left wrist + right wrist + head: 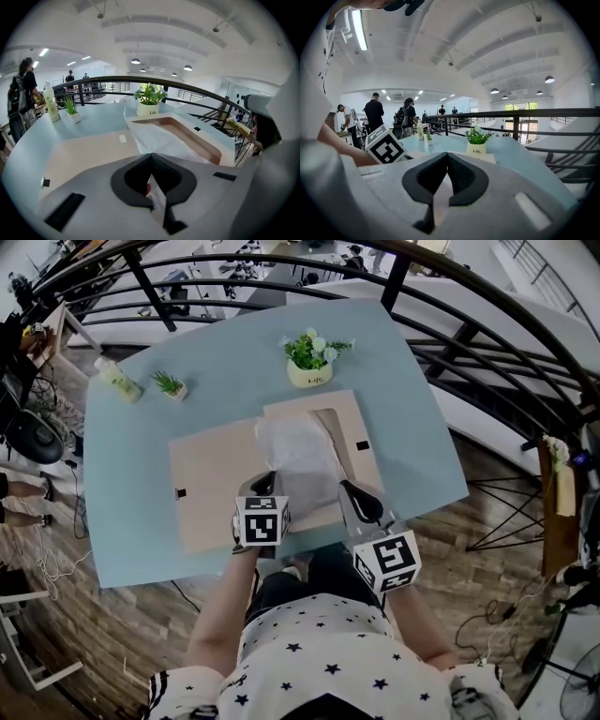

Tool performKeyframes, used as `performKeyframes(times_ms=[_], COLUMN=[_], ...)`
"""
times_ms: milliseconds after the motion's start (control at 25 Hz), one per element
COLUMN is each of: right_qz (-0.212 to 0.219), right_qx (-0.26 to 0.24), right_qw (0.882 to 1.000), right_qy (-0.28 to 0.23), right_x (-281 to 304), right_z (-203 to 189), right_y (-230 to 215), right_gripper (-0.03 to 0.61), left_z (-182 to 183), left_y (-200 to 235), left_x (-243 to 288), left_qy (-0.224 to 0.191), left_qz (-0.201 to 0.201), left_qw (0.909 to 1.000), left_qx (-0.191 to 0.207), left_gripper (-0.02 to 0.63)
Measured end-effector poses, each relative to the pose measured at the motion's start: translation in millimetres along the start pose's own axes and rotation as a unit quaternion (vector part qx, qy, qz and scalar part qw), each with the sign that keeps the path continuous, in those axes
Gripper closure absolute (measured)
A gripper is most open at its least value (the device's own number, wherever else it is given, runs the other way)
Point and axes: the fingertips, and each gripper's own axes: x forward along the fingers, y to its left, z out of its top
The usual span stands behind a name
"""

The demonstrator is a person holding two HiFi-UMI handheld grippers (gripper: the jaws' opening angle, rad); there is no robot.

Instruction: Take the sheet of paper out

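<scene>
Overhead, the head view alone lays out the whole scene. An open box sits mid-bench with its lid folded flat to 9 o'clock. A potted plant stands at the box's 12 o'clock, and the sheet of paper lies slightly rumpled inside the box. The left gripper meets the sheet's 7 o'clock corner and the right gripper its 5 o'clock corner, with both forearms reaching in from 6 o'clock.

Only the left gripper view shows the grasp itself. Its fingers are clenched on the sheet's white edge, and the sheet runs away from them into the box toward 1 o'clock. The right gripper view shows its fingers pressed together on a pale strip, seemingly the same sheet, though the gripper's own body hides the box there.

That view looks nearly level, past the plant to railings and standing people. The left gripper tips down onto the bench.
</scene>
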Motion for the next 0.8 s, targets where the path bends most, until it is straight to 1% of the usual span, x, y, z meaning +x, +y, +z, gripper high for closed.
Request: performKeyframes(times_ms=[320,800], right_qz=[-0.002,-0.005], right_qx=[-0.011,-0.029], right_qw=[1.0,0.999], right_qy=[-0.011,-0.031], right_x=[-14.0,-43.2], right_z=[1.3,6.2], right_y=[15.4,49.7], right_gripper=[0.571,0.572], left_z=[4.6,-0.1], left_y=[3.6,11.5], left_x=[-48.0,-133.4], left_qy=[-0.043,-0.115], left_qz=[0.001,0.009], left_qw=[0.9988,0.9922], left_qx=[-0.022,-0.048], left_gripper=[0.611,0.611])
